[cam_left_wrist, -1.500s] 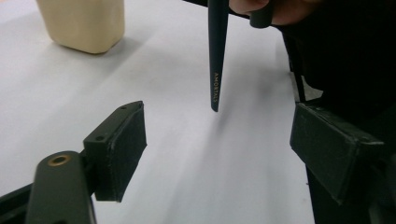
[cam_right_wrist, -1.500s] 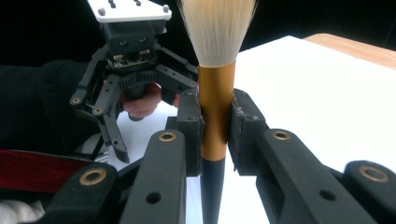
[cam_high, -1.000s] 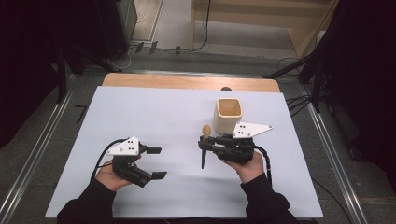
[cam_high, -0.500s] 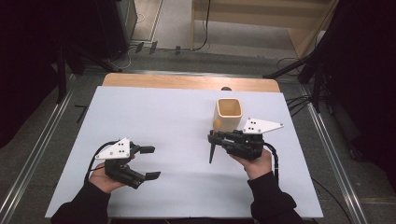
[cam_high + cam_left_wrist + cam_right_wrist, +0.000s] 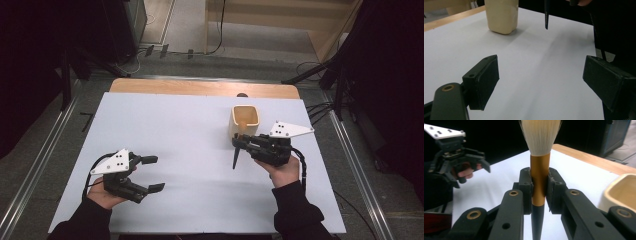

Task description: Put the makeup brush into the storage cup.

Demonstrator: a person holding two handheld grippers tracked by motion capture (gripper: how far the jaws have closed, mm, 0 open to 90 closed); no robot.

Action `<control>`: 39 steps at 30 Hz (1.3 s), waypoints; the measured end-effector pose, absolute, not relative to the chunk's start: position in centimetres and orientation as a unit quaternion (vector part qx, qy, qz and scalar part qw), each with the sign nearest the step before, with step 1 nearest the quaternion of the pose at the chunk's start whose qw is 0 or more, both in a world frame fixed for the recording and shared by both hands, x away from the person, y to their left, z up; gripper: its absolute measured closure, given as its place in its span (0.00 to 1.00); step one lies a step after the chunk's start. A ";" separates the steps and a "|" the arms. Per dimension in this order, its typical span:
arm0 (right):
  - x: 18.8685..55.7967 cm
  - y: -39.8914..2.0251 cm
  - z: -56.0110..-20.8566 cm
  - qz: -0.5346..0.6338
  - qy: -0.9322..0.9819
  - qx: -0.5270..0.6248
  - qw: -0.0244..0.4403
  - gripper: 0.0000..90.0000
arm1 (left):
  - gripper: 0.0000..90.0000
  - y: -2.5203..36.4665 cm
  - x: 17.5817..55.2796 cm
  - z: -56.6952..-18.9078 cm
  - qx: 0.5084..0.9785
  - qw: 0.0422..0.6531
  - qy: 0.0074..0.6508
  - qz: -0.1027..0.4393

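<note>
At about eight o'clock on the white table [image 5: 190, 125], the left gripper [image 5: 152, 173] hovers with its jaws spread wide and nothing between them. At about four o'clock, the right gripper [image 5: 239, 142] has its jaws clamped tight on the gold ferrule of a makeup brush [image 5: 539, 182], bristles up and dark handle pointing down above the table. A cream cup [image 5: 243, 120] stands just beyond that gripper, at its twelve o'clock.

Cup [image 5: 244, 121] near the tabletop's [image 5: 165, 125] far right edge; brush [image 5: 236, 156] just before it; left gripper [image 5: 150, 174] near front left corner.
</note>
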State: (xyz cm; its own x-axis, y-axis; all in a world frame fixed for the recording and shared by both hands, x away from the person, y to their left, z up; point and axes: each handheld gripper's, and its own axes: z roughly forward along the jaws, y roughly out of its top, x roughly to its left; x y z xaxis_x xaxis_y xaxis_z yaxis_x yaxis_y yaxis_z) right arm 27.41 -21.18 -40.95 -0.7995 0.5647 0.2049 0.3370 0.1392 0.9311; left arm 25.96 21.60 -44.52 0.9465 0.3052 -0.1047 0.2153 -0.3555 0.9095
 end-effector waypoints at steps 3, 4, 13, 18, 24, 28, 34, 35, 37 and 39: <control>27.7 -21.7 -40.6 0.578 0.747 0.309 0.106 0.86 | 0.16 21.9 25.7 -44.4 0.820 0.548 0.159 0.047; 27.7 -21.7 -40.6 0.578 0.747 0.309 0.106 0.86 | 0.16 22.1 25.7 -44.4 0.820 0.548 0.158 0.049; 28.5 -22.3 -39.9 0.575 0.743 0.320 0.121 0.87 | 0.15 23.0 25.4 -44.7 0.812 0.559 0.159 0.061; 29.0 -22.6 -39.5 0.571 0.743 0.323 0.129 0.87 | 0.15 23.1 25.4 -44.7 0.809 0.562 0.161 0.061; 29.5 -23.1 -38.4 0.577 0.736 0.326 0.139 0.87 | 0.16 23.3 25.6 -44.7 0.806 0.565 0.164 0.060; 30.1 -23.3 -37.6 0.574 0.735 0.330 0.145 0.87 | 0.16 23.4 25.6 -44.8 0.806 0.564 0.166 0.064; 30.8 -23.6 -36.0 0.575 0.731 0.331 0.156 0.87 | 0.16 23.5 25.6 -44.7 0.804 0.567 0.167 0.063; 31.0 -23.6 -35.6 0.575 0.731 0.331 0.160 0.87 | 0.16 23.5 25.6 -44.7 0.803 0.568 0.168 0.063; 31.3 -23.6 -35.1 0.575 0.730 0.332 0.164 0.87 | 0.16 23.5 25.6 -44.7 0.804 0.567 0.168 0.063; 31.5 -23.7 -34.8 0.576 0.728 0.332 0.168 0.87 | 0.16 23.5 25.6 -44.7 0.803 0.568 0.169 0.062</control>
State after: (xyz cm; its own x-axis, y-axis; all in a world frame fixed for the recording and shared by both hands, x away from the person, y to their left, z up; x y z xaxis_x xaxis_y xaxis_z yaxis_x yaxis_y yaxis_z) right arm 31.46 -23.66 -34.78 -0.7232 0.6766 0.1384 0.2908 0.1165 0.9497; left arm 25.61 23.54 -44.71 0.9353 0.3419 -0.0916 0.2004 -0.2979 0.9333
